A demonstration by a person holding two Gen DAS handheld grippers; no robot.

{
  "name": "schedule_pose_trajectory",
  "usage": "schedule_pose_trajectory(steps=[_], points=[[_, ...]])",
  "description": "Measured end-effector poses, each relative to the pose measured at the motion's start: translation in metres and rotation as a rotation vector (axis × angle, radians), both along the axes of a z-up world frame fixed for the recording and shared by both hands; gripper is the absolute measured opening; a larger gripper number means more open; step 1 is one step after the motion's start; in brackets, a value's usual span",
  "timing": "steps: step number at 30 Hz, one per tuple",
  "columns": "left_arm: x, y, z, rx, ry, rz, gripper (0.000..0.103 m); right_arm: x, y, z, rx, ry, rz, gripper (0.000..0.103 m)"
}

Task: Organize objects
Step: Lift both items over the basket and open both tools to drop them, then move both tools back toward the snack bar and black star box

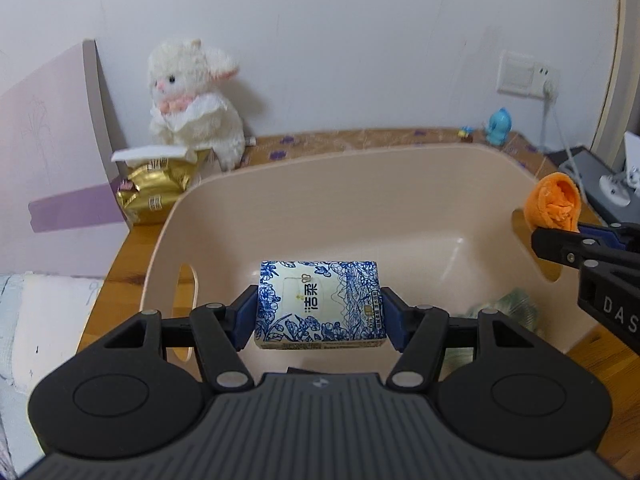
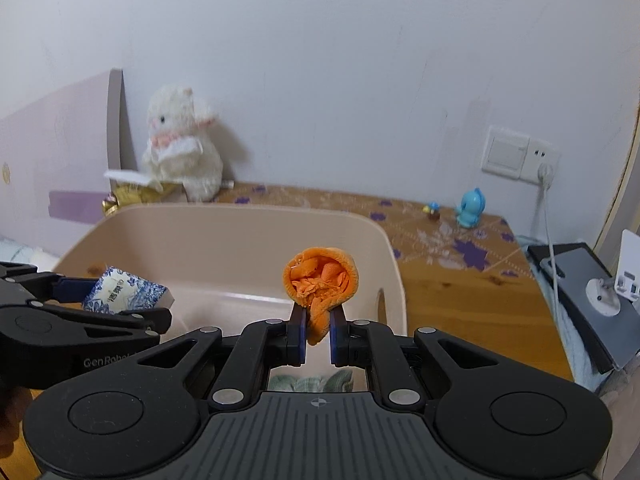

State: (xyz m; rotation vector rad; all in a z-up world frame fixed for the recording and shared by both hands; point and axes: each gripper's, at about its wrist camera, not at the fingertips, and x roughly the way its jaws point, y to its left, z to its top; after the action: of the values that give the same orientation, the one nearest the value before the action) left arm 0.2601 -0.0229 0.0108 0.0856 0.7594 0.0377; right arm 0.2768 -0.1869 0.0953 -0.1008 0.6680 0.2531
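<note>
My left gripper (image 1: 319,312) is shut on a blue-and-white tissue pack (image 1: 320,304) and holds it above the inside of a beige plastic bin (image 1: 360,184). My right gripper (image 2: 318,338) is shut on a rolled orange sock (image 2: 322,286), held over the bin (image 2: 224,240) near its right wall. The sock (image 1: 554,202) and the right gripper also show at the right edge of the left wrist view. The tissue pack (image 2: 126,290) and left gripper show at the left of the right wrist view. A green cloth (image 2: 312,382) lies in the bin bottom.
The bin stands on a wooden table (image 2: 460,300). A white plush rabbit (image 1: 196,100) and a gold packet (image 1: 154,192) sit at the back left. A blue toy bird (image 2: 472,208) stands back right below a wall socket (image 2: 520,154). A dark device (image 2: 580,280) lies at the right.
</note>
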Motion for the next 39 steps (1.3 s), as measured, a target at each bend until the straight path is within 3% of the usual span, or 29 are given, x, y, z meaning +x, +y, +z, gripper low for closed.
schedule_pose_trajectory(steps=[6, 8, 10, 13, 19, 28, 31, 39], points=[[0.012, 0.005, -0.015, -0.011, 0.083, 0.000, 0.065, 0.008, 0.007, -0.014, -0.034, 0.062, 0.034, 0.015], [0.011, 0.004, -0.017, -0.002, 0.087, -0.004, 0.065, 0.008, 0.005, -0.014, -0.031, 0.061, 0.032, 0.034], [0.010, 0.004, -0.016, -0.003, 0.079, -0.002, 0.066, 0.005, 0.003, -0.011, -0.021, 0.048, 0.036, 0.040], [0.004, 0.006, -0.007, -0.022, 0.043, 0.002, 0.083, 0.000, -0.003, -0.002, -0.005, 0.019, 0.038, 0.055], [-0.014, 0.010, 0.020, -0.036, -0.044, 0.024, 0.091, -0.018, -0.016, 0.024, 0.036, -0.051, 0.040, 0.074], [-0.057, 0.014, 0.040, -0.007, -0.124, 0.024, 0.091, -0.064, -0.041, 0.041, 0.043, -0.111, 0.047, 0.081], [-0.073, 0.014, 0.040, 0.012, -0.143, 0.025, 0.091, -0.078, -0.049, 0.039, 0.039, -0.106, 0.047, 0.085], [-0.112, 0.014, 0.029, -0.011, -0.133, 0.012, 0.091, -0.105, -0.062, 0.017, 0.013, -0.059, 0.045, 0.086]])
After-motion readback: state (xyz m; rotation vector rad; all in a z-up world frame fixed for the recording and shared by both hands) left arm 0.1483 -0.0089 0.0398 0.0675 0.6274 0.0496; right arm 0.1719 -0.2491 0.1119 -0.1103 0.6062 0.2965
